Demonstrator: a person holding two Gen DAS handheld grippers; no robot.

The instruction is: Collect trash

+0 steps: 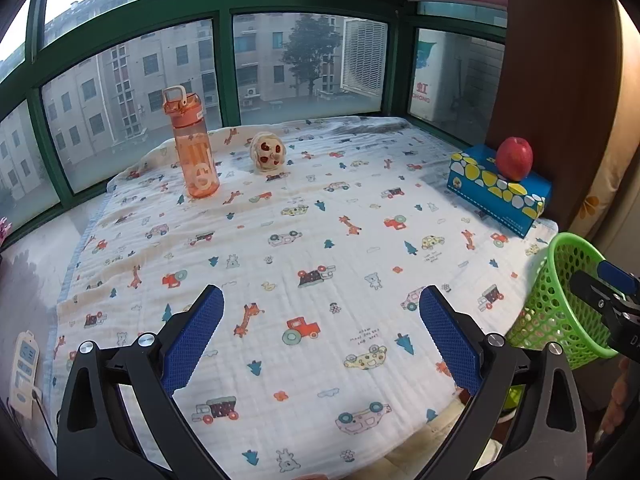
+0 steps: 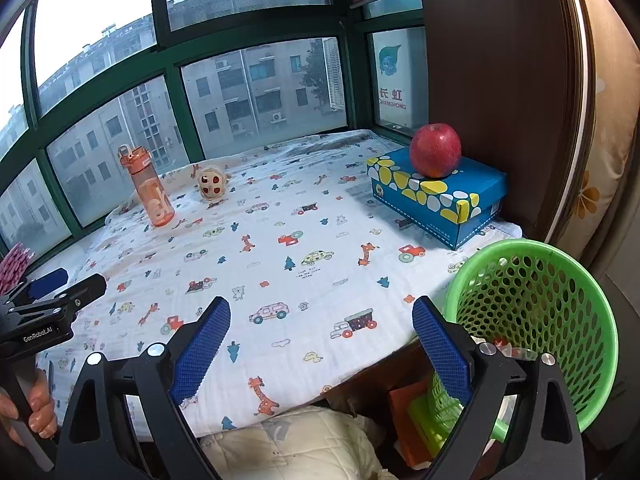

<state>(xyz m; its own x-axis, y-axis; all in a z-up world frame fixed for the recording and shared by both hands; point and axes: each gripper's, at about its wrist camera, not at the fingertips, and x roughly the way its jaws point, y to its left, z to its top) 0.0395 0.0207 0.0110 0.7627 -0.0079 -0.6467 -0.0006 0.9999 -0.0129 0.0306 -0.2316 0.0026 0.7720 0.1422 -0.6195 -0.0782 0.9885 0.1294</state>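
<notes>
While both claws (image 1: 322, 312) (image 2: 322, 326) gape empty — cartoon-print cloth (image 1: 320, 240), green-framed window (image 1: 224, 60), green basket (image 2: 532, 320) at the edge.

A bright green plastic basket (image 2: 532, 320) with round holes all over its wall sits at the right-hand edge of the tabletop (image 2: 320, 248), just in front of a blue box. The basket tilts, so its wide round mouth opens toward the right wrist camera. Its thick rim is smooth and solid, and the wall narrows toward the base. Deep inside lie a few pale, crumpled scraps (image 2: 508, 350) with a touch of red; what they are cannot be made out. From the left wrist view the same basket (image 1: 568, 304) shows side-on at the far right, with pale shapes faintly visible through the holes.
</notes>
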